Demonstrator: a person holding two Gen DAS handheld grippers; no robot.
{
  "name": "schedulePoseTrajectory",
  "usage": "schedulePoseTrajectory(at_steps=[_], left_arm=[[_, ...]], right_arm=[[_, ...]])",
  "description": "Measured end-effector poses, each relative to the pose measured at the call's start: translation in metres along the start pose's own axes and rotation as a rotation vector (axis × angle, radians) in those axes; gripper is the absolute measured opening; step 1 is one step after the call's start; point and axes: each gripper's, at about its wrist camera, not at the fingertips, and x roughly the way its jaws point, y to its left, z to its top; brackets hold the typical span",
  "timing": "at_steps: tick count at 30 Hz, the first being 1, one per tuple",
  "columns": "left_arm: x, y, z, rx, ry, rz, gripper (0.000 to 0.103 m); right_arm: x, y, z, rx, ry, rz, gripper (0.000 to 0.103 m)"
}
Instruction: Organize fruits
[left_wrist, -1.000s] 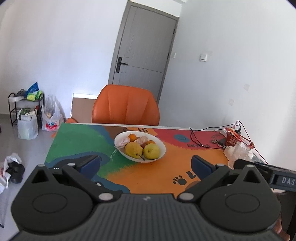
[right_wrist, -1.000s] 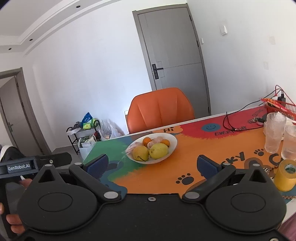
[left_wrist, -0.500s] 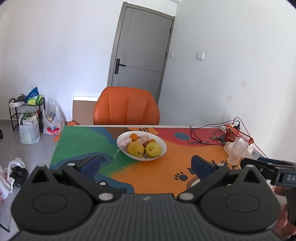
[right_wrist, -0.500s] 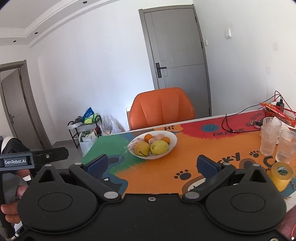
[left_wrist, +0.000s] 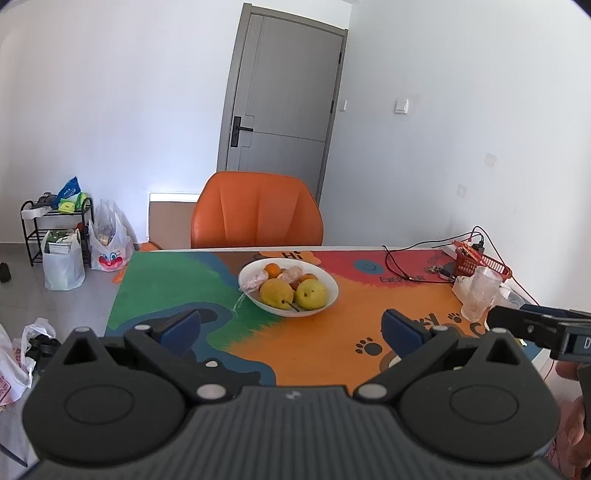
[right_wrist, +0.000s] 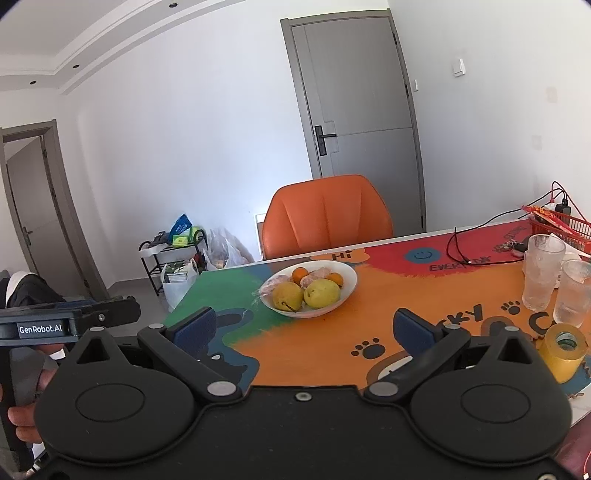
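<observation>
Nearest the lens, the left gripper (left_wrist: 291, 328) was spread wide with nothing between its blue pads (left_wrist: 181, 326), poised above the near edge of the colourful table mat (left_wrist: 325, 343). The right gripper (right_wrist: 304, 328) was likewise spread wide and held nothing, hanging over the same near edge. Just beyond its right finger sat a roll of yellow tape (right_wrist: 563, 350), with two clear glasses (right_wrist: 543, 277) standing close together behind it.

Farther along, near the middle of the mat and well apart from both grippers, stood a white bowl (left_wrist: 325, 299) holding the fruit: two yellow pears (left_wrist: 276, 292) side by side at the front, small oranges (left_wrist: 274, 269) behind them, and something wrapped in clear plastic (left_wrist: 253, 280) at the left rim. A red basket (left_wrist: 480, 260) and black cables (left_wrist: 402, 258) lay toward the far right corner.

Past the table stood an orange chair (left_wrist: 256, 210), then a grey door (left_wrist: 284, 103) in the white wall.
</observation>
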Motion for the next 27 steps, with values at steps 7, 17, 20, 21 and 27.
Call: schedulePoseTrajectory(at_steps=[7,17,20,21,27], left_arm=[[0.0019,-0.0004,-0.0031,0.010,0.007,0.007,0.103],[0.0061,0.0029,-0.0041,0.002,0.014,0.009,0.103],[0.0062,0.0027,-0.0046,0.004,0.015,0.008,0.103],[0.0062,0.0028,-0.0046,0.003,0.015,0.008,0.103],[0.0098,0.0037,-0.0067,0.000,0.026,-0.002,0.103]], right_arm=[[0.0010,-0.0011,-0.0016,0.003,0.008,0.004,0.103],[0.0052,-0.0048,-0.0040,0.014,0.017,-0.007,0.103],[0.0061,-0.0046,-0.0057,0.017,0.021,-0.004,0.103],[0.0060,-0.0037,-0.0060,0.015,0.020,-0.008,0.103],[0.0056,-0.0009,-0.0067,0.003,0.018,0.001,0.103]])
